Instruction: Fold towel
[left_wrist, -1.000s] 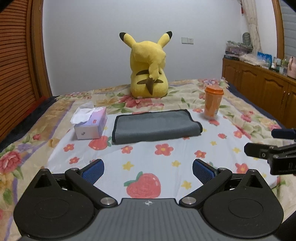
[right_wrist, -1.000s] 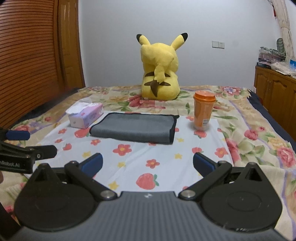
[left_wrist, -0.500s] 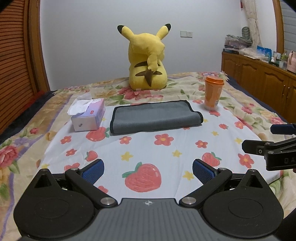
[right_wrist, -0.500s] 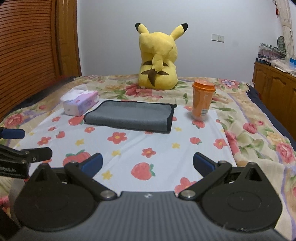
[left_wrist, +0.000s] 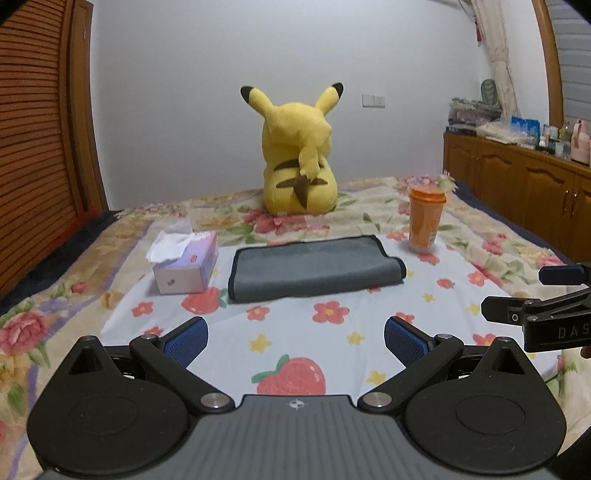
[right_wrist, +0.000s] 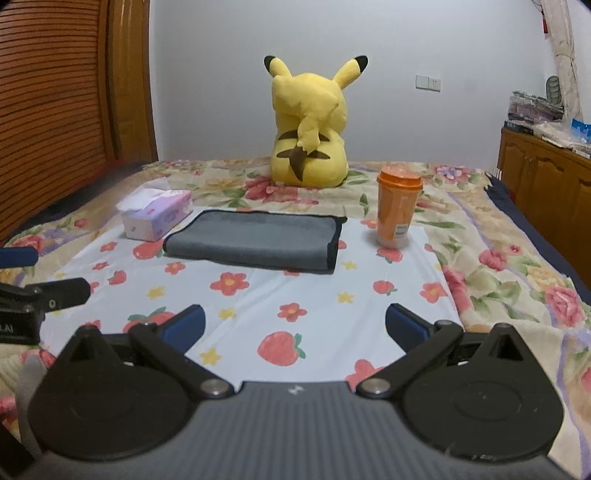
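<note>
A grey towel (left_wrist: 314, 267) with black trim lies folded flat on the flowered bed sheet (left_wrist: 295, 339); it also shows in the right wrist view (right_wrist: 255, 242). My left gripper (left_wrist: 295, 338) is open and empty, well short of the towel. My right gripper (right_wrist: 294, 326) is open and empty too, also well back from the towel. Each gripper shows at the edge of the other's view, the right one (left_wrist: 546, 306) and the left one (right_wrist: 33, 291).
A tissue box (left_wrist: 186, 264) stands left of the towel and an orange cup (left_wrist: 424, 223) to its right. A yellow plush toy (left_wrist: 299, 162) sits behind. Wooden cabinets (left_wrist: 524, 188) line the right wall, a slatted wooden panel (left_wrist: 37, 147) the left.
Both grippers have shifted slightly, so the towel and bed sit a little differently in view. Both jaws stay open and empty. The towel has not moved.
</note>
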